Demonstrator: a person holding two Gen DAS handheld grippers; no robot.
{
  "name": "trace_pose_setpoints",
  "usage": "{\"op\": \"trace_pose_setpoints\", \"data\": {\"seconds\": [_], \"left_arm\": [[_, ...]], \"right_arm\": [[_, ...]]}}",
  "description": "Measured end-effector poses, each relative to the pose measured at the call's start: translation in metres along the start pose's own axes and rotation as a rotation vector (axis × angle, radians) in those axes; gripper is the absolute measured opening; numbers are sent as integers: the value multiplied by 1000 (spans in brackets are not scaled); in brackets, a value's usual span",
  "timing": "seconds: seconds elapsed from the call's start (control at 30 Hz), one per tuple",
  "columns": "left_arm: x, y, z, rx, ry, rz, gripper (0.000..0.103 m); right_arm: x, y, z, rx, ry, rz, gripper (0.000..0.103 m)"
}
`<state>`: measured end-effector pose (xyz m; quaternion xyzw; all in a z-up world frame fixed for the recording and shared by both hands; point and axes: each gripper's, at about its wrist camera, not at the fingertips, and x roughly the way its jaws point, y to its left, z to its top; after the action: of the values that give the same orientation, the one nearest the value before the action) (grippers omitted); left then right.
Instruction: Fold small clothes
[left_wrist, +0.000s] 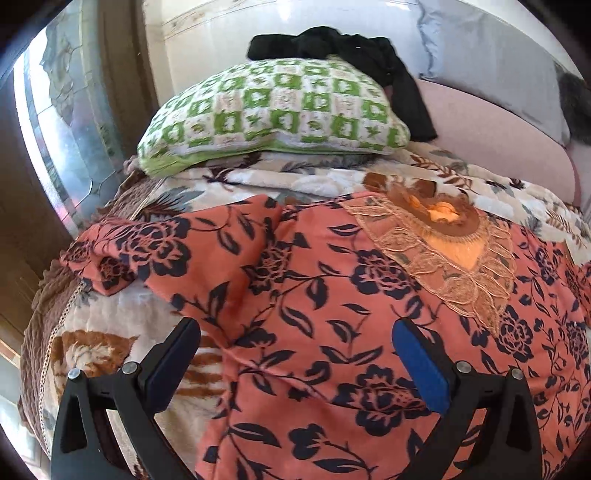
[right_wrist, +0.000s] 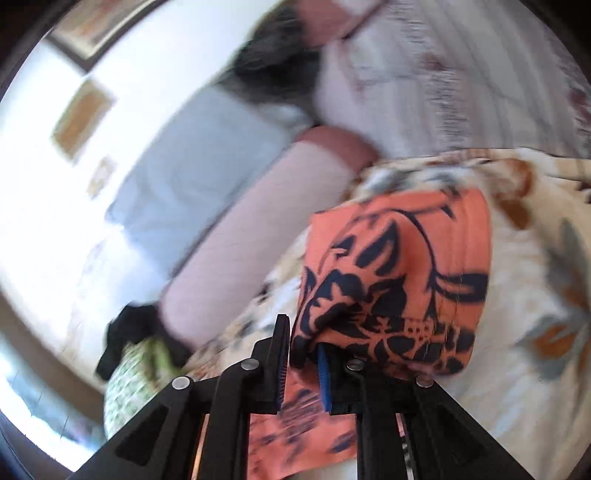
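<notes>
While spread under left jaws, orange floral garment (left_wrist: 314, 295), pinched in right jaws.

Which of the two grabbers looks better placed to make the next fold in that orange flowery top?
Probably the right. The right gripper is already shut on a corner of the orange floral top and has it lifted, ready to carry across. The left gripper hangs open above the cloth, holding nothing.

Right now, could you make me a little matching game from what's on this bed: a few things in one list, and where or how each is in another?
Things:
1. black garment
2. green checked pillow
3. left gripper
4. right gripper

States:
A. shut on the orange floral garment
B. open above cloth
C. draped over the pillow
D. lying on the floral blanket

Pairs: 1-C, 2-D, 3-B, 4-A
</notes>
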<state>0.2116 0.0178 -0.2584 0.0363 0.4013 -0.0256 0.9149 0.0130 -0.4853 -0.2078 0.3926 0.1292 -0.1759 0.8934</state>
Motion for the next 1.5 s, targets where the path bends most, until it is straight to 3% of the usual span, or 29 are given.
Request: {"op": "trace_pose_setpoints", "data": {"seconds": [0.13,0.23,0.37,0.4,0.43,0.5,0.57,0.7,0.83,1.0,1.13,1.23,1.33,1.37,1.4,1.47,1.5], "left_arm": [[3,37,11,-78,-9,120,103],[9,62,17,-110,1,182,103],[17,91,25,-170,13,238,103],[18,97,27,-188,16,242,103],[19,103,29,-206,21,243,103],[19,111,32,-232,20,243,103],[18,116,34,-247,11,249,103],[14,116,38,-256,-6,219,103],[7,103,40,-230,-45,127,103],[-3,71,44,-181,-97,-121,103],[7,46,52,-236,-70,-361,103],[21,20,55,-213,-37,-417,103],[52,-10,59,-105,71,-405,103],[62,-18,57,-65,116,-376,94],[71,-27,54,-14,166,-352,68],[87,-35,44,35,261,-358,31],[91,-35,40,30,280,-356,27]], "right_arm": [[36,90,-57,-98,147,144,15],[70,154,-117,-199,271,190,15],[116,201,-209,-236,525,235,21],[118,213,-234,-264,580,243,31],[122,223,-255,-293,637,255,67],[113,230,-287,-318,695,326,99],[102,239,-308,-380,713,370,98],[93,220,-290,-385,660,335,97],[82,185,-237,-275,556,291,90],[60,143,-174,-230,378,168,81],[62,98,-134,-82,301,119,76],[79,66,-131,8,360,61,76],[111,30,-158,99,538,-31,72],[107,30,-160,57,497,-36,67],[104,34,-163,4,482,-32,63],[105,43,-169,-86,478,-52,63],[105,46,-173,-115,464,-60,63]]}}
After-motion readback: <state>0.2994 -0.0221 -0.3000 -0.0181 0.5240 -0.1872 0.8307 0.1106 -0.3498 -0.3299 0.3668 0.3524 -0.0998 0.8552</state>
